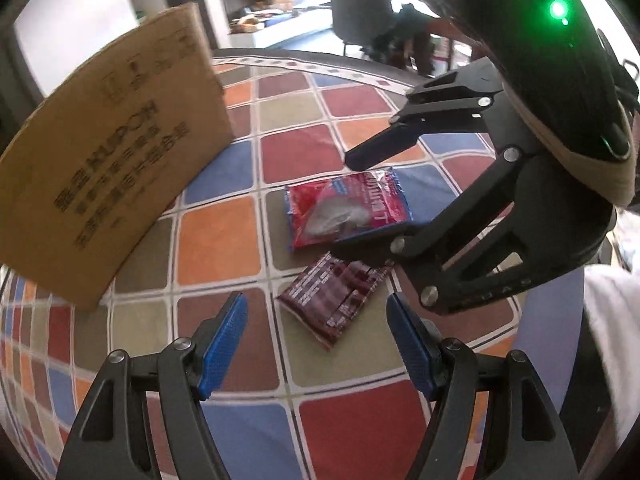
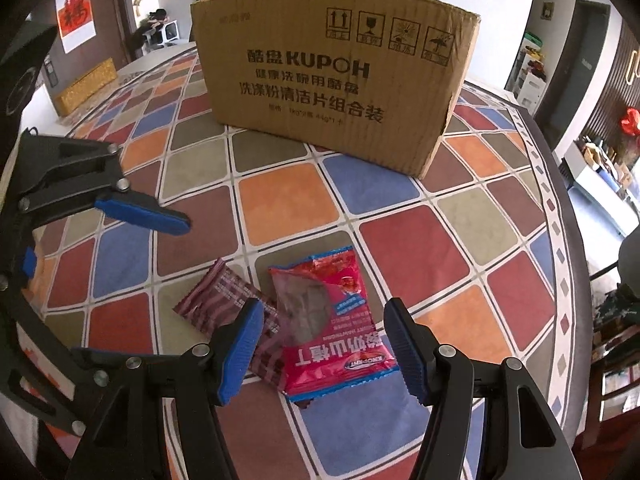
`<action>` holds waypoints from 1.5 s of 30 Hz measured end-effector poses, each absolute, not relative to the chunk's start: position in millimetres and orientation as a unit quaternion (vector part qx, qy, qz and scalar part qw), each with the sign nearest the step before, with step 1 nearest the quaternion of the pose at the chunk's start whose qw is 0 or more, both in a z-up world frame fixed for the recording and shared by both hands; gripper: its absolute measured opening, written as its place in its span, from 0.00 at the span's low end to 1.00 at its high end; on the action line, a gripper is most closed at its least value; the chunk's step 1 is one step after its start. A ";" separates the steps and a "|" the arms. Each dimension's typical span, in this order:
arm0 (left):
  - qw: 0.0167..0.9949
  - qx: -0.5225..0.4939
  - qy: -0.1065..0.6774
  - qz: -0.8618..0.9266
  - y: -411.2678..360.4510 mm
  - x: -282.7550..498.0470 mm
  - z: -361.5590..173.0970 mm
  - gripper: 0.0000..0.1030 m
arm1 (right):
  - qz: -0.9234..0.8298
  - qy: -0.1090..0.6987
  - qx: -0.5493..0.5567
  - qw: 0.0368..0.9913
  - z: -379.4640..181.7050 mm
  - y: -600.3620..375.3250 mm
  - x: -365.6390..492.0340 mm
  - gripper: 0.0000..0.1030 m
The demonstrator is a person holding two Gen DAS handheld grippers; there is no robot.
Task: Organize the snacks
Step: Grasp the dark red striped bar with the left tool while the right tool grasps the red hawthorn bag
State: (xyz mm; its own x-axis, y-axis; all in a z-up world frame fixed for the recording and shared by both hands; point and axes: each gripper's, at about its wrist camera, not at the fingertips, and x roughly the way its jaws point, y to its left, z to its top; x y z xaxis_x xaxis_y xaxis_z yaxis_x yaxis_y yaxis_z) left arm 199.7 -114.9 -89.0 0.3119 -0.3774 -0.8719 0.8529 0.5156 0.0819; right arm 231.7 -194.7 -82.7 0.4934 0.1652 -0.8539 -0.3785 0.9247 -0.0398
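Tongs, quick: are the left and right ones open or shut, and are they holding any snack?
Left tongs: open, holding nothing, above the dark red packet.
Right tongs: open, holding nothing, over the bright red packet.

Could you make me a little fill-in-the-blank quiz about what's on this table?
1. The two snack packets lie on a ____ tablecloth.
2. The cardboard box stands ____ the packets, not touching them.
3. The right gripper hovers with its jaws ____.
4. The bright red packet partly ____ the maroon packet.

Answers: checkered; behind; open; overlaps
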 end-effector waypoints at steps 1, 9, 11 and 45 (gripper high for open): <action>0.755 0.285 0.423 -0.412 -117.1 201.1 -90.3 0.69 | 0.158 0.479 -0.109 0.856 -83.8 -194.4 232.2 0.61; 0.735 0.293 0.427 -0.437 -127.2 213.3 -99.6 0.69 | 0.150 0.491 -0.084 0.854 -91.8 -200.4 240.0 0.62; 0.733 0.294 0.428 -0.440 -129.7 215.0 -101.9 0.68 | 0.152 0.491 -0.076 0.854 -92.3 -202.0 241.3 0.61; 0.784 0.215 0.469 -0.346 -110.0 200.6 -106.8 0.42 | 0.116 0.471 -0.005 0.875 -86.9 -218.6 222.8 0.44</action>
State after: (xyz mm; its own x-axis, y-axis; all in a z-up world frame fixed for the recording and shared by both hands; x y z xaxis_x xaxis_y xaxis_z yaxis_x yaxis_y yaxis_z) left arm 200.6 -110.0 -106.8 0.3214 -0.3409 -0.8834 0.7432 0.6689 0.0123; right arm 222.8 -218.6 -86.9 0.5302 0.1973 -0.8246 -0.2075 0.9732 0.0994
